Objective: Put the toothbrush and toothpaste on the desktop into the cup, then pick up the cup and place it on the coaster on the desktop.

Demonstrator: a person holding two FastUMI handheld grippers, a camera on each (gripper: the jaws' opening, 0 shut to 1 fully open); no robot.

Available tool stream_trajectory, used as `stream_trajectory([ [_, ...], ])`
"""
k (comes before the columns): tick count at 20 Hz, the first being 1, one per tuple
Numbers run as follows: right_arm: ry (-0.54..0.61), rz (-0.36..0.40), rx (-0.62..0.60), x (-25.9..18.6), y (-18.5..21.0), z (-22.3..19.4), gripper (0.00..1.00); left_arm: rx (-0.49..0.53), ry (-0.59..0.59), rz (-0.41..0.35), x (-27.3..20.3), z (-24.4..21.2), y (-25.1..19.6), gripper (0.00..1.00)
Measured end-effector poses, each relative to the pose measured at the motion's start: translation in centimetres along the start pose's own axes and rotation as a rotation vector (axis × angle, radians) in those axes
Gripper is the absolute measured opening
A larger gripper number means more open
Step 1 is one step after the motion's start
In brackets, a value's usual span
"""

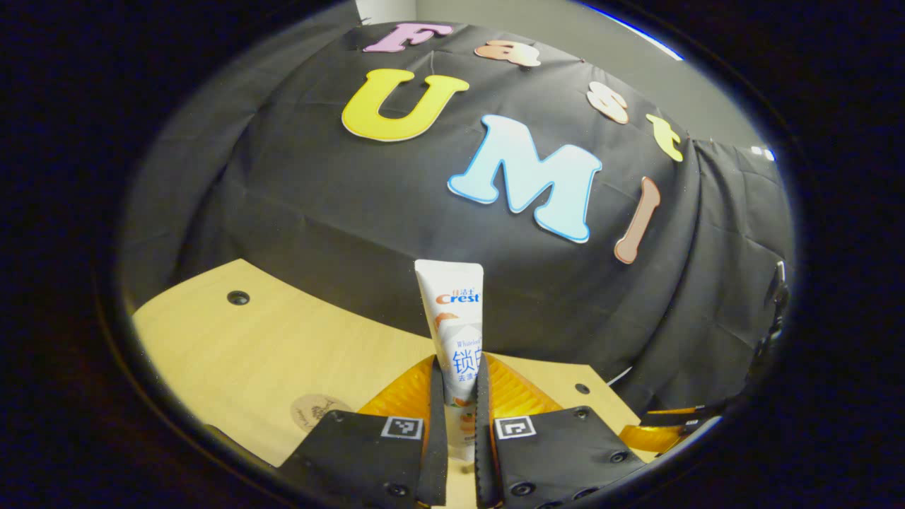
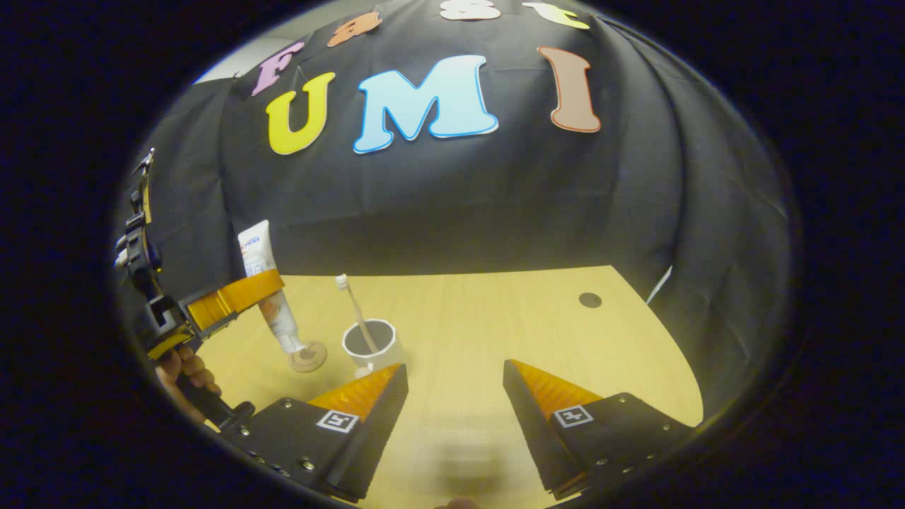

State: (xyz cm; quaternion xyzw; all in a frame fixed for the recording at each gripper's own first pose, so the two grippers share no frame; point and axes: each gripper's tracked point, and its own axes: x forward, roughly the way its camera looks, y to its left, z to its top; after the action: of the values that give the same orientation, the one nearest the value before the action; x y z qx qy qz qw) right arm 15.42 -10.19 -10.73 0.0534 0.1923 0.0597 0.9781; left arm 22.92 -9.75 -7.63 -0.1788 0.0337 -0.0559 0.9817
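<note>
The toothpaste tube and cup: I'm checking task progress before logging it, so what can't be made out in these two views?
- White toothpaste tube: in the left gripper view its lower end is covered by the left tongs shut on it.
- Round brown coaster: in the right gripper view the tube's cap overlaps it; touching or above, unclear.
- White cup: the inside is too small; the toothbrush base is hidden by the cup wall.

From my remote seat I see a light wooden table (image 2: 495, 318) with a pale grain and a curved far edge. Small dark round holes (image 2: 590, 300) are set into its top, one near the far right corner, another (image 1: 237, 297) at the far left. Black cloth (image 2: 459, 205) hangs in folds behind it as the booth's wall. Above the cloth, a plain grey wall (image 1: 608, 49) shows, with a bright strip of light (image 1: 629, 32) along it.
</note>
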Motion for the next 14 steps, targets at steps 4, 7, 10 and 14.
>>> stream_trajectory([
  [4, 0.063, -0.022, 0.025, -0.8, -1.8, -2.7, 0.84, -0.024, -0.068, -0.021, 3.1, -0.9, -0.8, 0.23],
  [7, 0.086, -0.034, 0.043, -0.9, -2.6, -3.7, 0.84, 0.034, -0.077, -0.021, 5.0, -2.8, -1.4, 0.23],
  [10, 0.097, -0.038, 0.055, -0.8, -3.0, -4.0, 0.84, 0.082, -0.076, -0.033, 6.0, -4.2, -1.9, 0.23],
  [14, 0.101, -0.027, 0.073, -0.7, -2.6, -4.2, 0.84, 0.147, -0.055, -0.035, 7.7, -5.7, -2.2, 0.23],
])
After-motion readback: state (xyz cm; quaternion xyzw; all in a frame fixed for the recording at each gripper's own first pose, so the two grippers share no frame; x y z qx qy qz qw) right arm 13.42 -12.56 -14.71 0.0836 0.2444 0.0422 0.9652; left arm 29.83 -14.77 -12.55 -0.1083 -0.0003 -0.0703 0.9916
